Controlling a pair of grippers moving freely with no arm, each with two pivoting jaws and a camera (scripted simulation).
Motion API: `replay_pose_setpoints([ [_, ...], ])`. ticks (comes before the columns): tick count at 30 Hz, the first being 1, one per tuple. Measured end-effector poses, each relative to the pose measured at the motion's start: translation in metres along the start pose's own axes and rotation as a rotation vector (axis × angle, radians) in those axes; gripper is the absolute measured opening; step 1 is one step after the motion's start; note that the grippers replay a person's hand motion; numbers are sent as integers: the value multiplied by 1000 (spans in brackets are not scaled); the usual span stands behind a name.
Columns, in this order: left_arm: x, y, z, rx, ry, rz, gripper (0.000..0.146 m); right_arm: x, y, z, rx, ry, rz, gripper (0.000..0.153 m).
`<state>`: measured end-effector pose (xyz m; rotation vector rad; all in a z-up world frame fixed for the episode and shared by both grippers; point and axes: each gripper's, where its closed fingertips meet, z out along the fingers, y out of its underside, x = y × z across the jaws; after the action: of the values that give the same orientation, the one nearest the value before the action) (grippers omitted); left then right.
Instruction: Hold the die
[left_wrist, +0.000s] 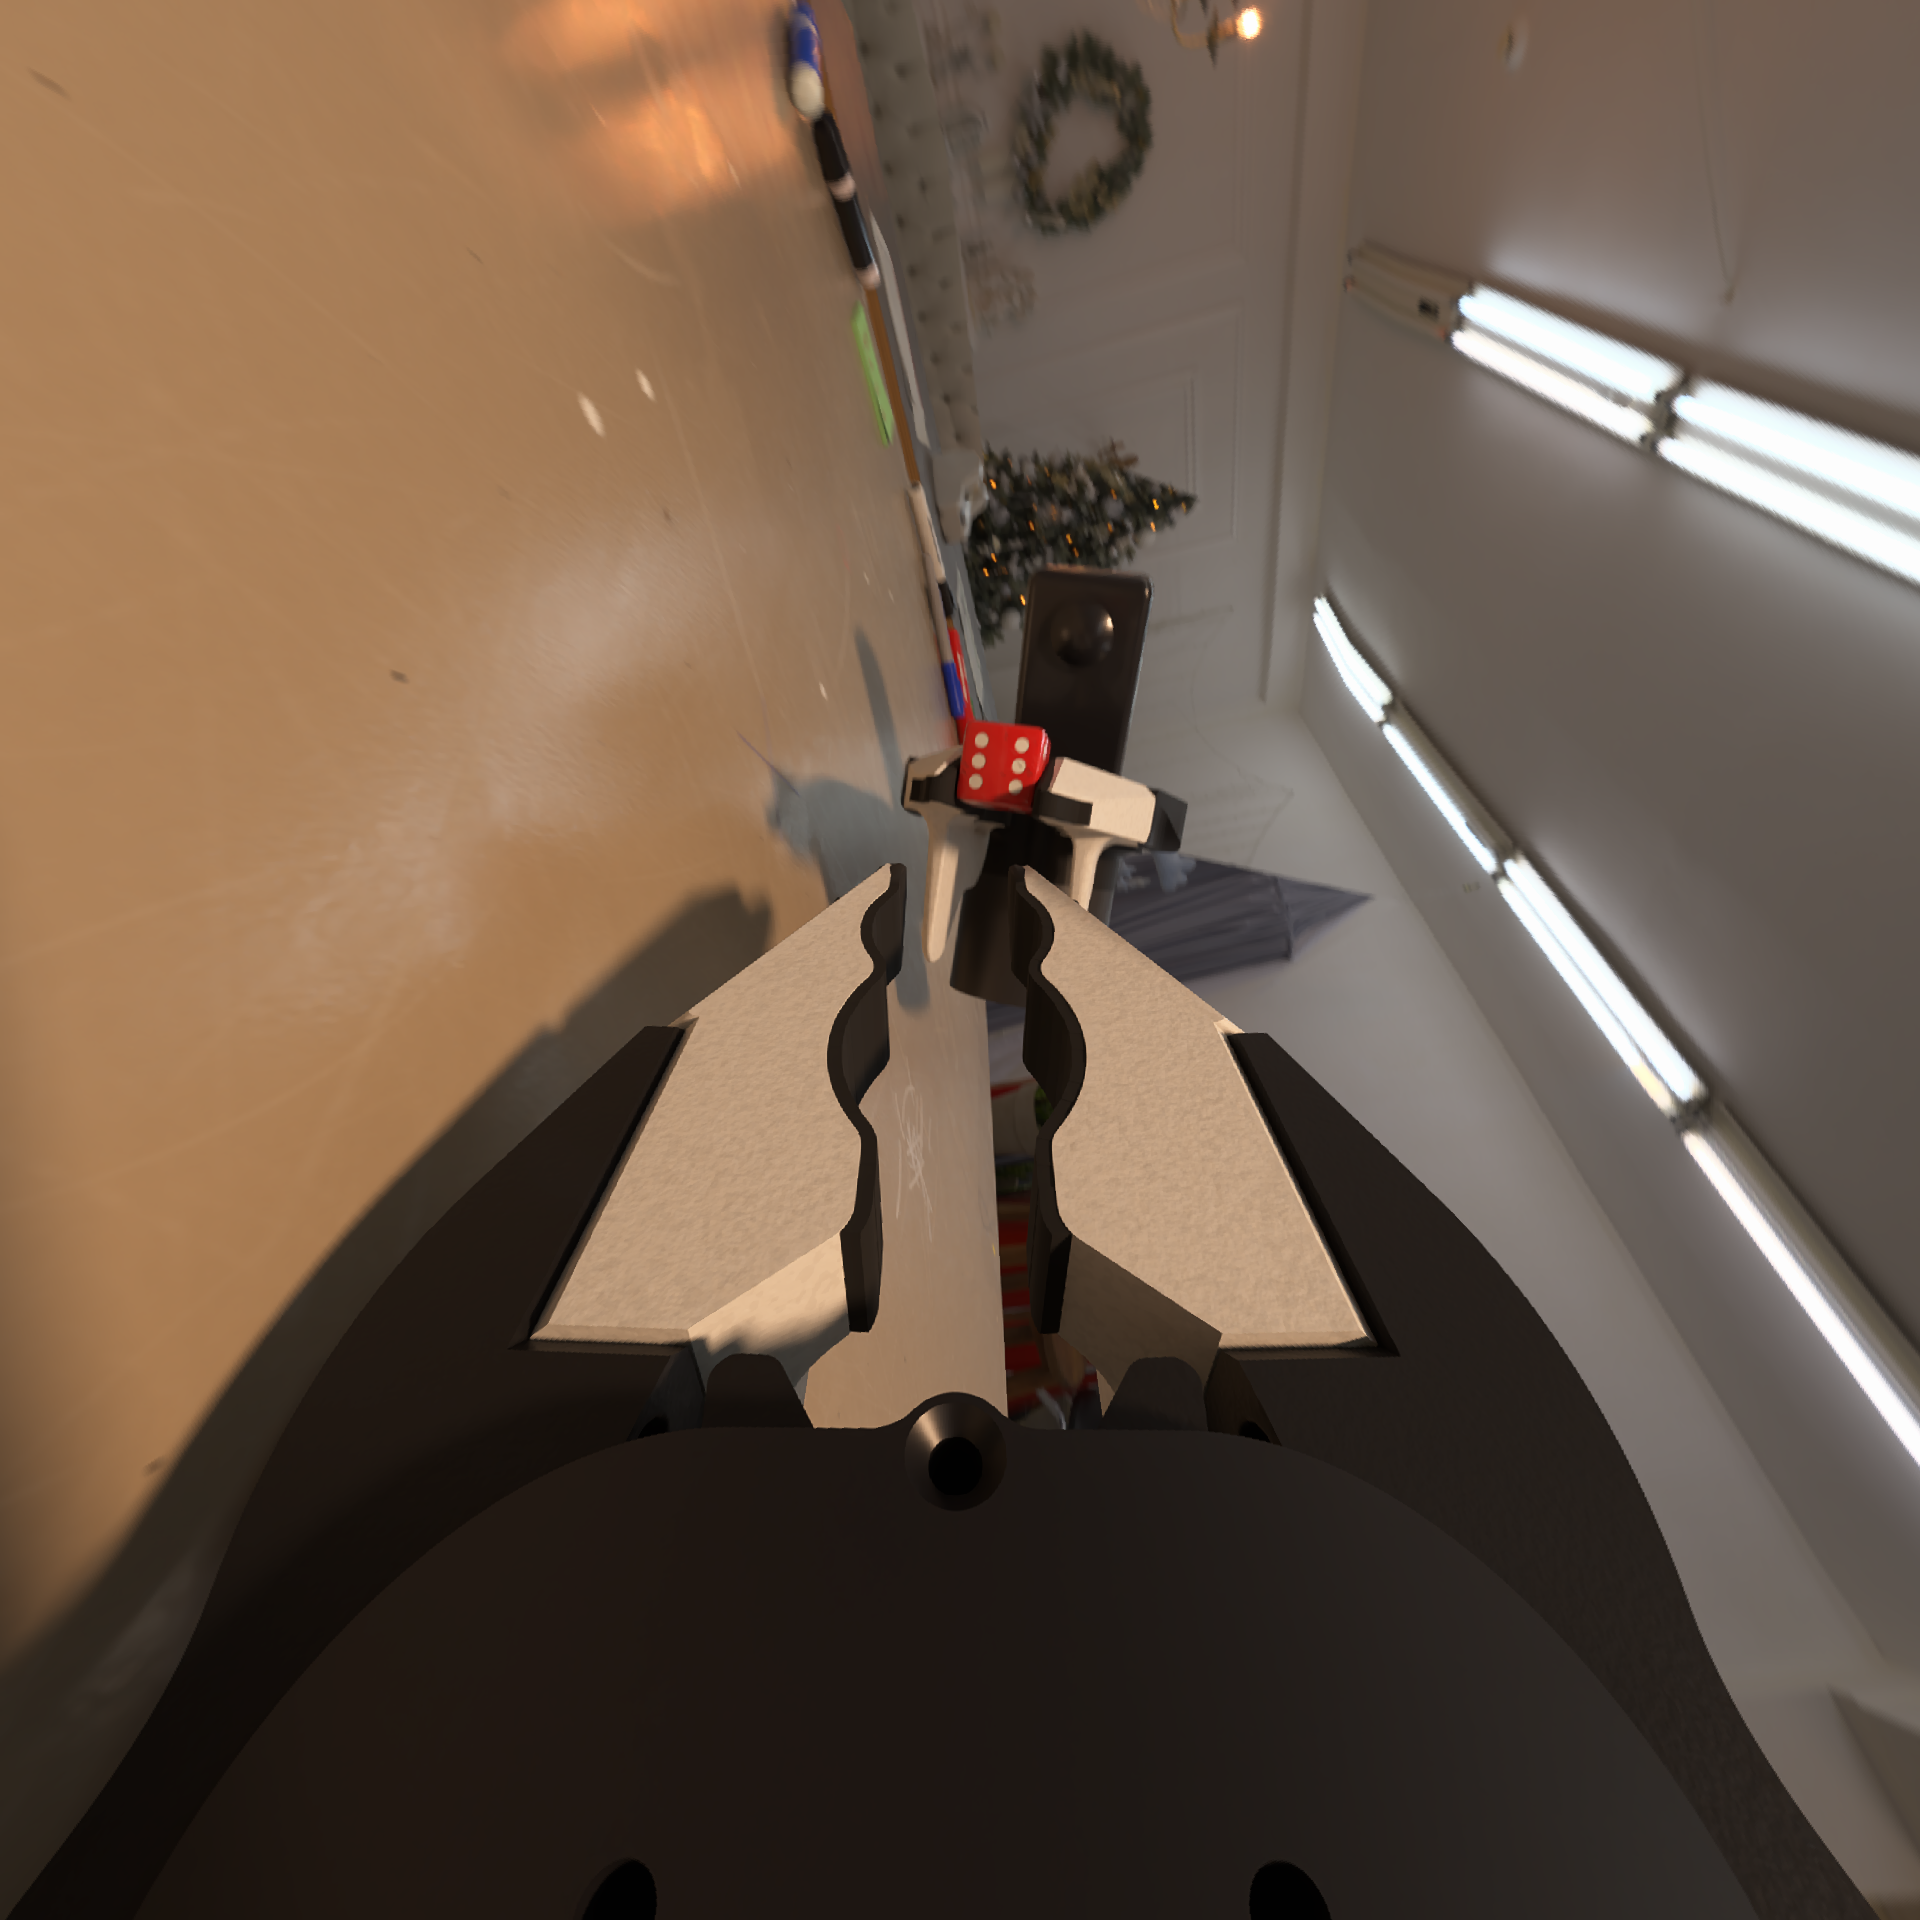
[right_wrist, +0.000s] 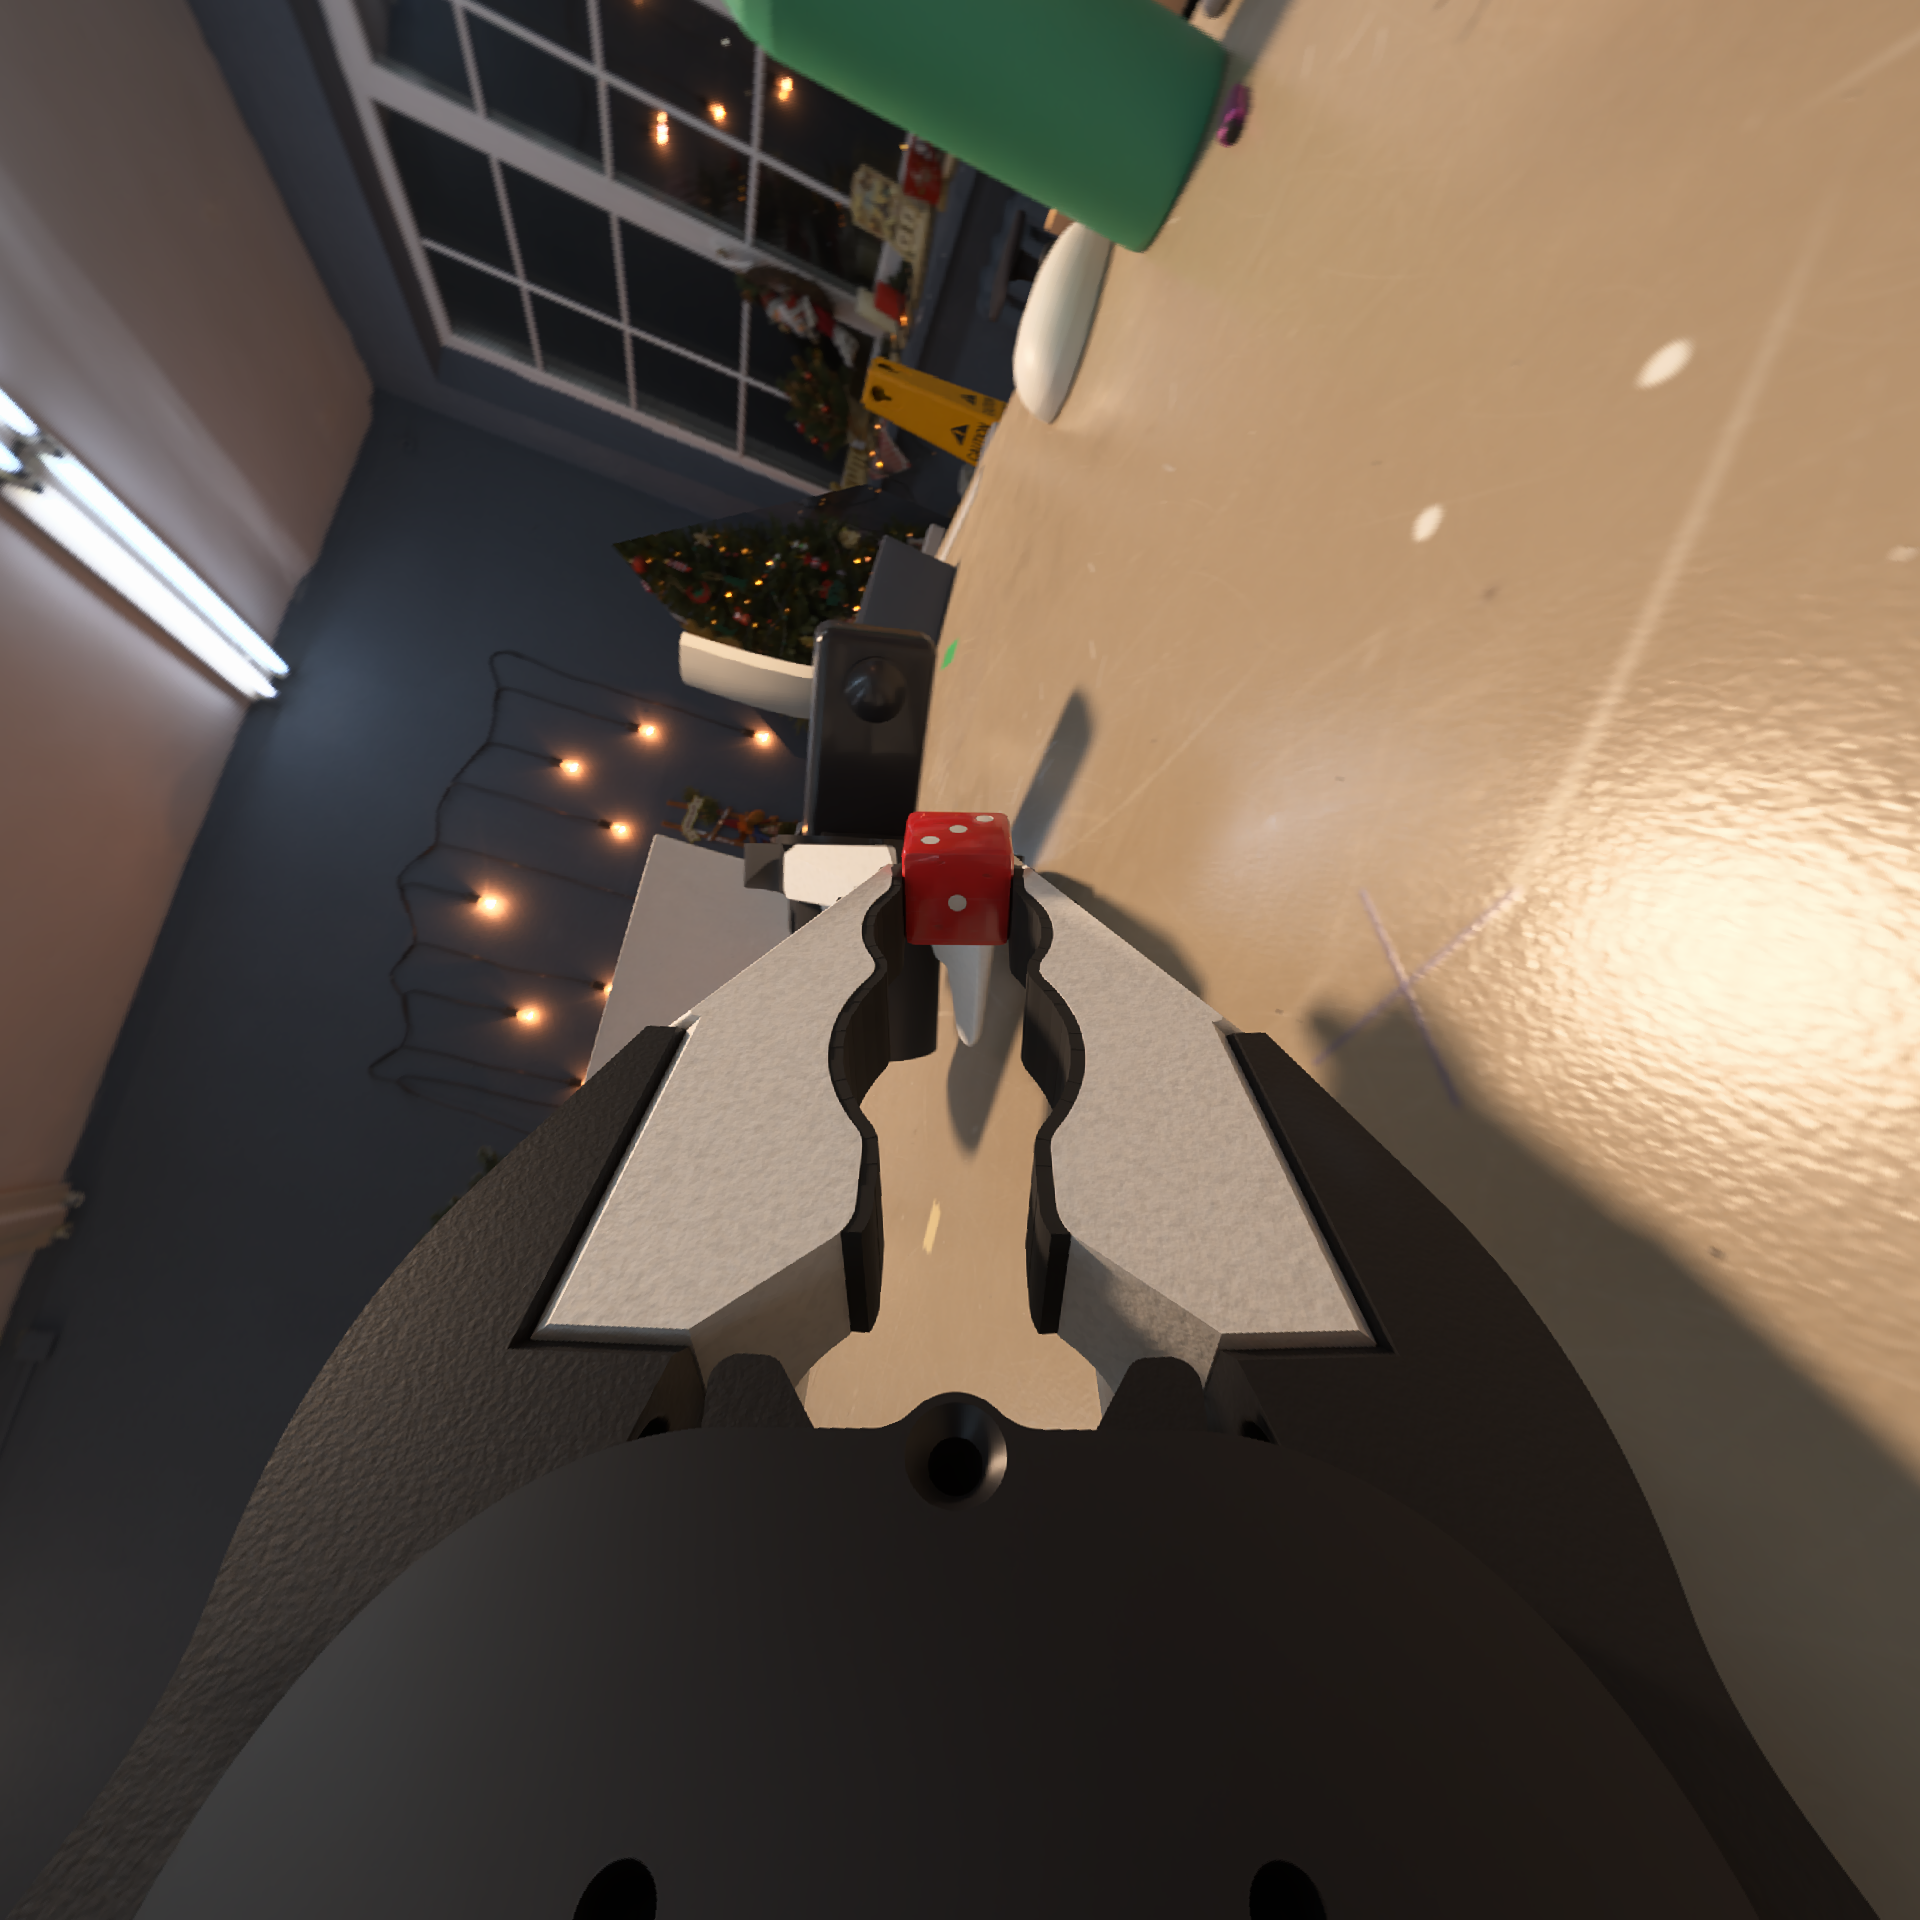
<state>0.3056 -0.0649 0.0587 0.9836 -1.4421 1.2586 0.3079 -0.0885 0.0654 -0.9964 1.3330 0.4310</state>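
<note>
The die (right_wrist: 956, 878) is red with white pips. My right gripper (right_wrist: 956, 883) is shut on it, its dark pads pressing the die's two sides just above the tan table (right_wrist: 1455, 727). In the left wrist view the die (left_wrist: 1000, 767) sits between the right gripper's white fingers (left_wrist: 1101, 800), a little beyond my own tips. My left gripper (left_wrist: 961, 883) faces it with jaws a narrow gap apart and nothing between them. The left gripper's black body (right_wrist: 868, 727) shows behind the die in the right wrist view.
Both views are rolled, so the table (left_wrist: 416, 623) stands like a wall. Pens and markers (left_wrist: 844, 187) and a green strip (left_wrist: 873, 374) lie along its far edge. A big green object (right_wrist: 1018, 114), a white oval object (right_wrist: 1055, 322) and a small purple thing (right_wrist: 1233, 112) rest farther off.
</note>
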Motion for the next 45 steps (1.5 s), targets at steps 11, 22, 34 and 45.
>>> replay_pose_setpoints([
  [11, -4, -16, -12, 50, -7, -16, 19, 2, -9, -5, 28, 21, -27, 19],
  [22, -3, -10, -12, 13, -15, -27, 20, 4, -15, -9, 56, 56, -55, 19],
  [34, -23, -35, -35, 69, -244, 142, 20, 5, -10, -7, 44, 28, 4, 19],
  [45, -19, -43, -41, 108, -215, 127, 20, 4, -6, -7, 28, 30, -4, 19],
])
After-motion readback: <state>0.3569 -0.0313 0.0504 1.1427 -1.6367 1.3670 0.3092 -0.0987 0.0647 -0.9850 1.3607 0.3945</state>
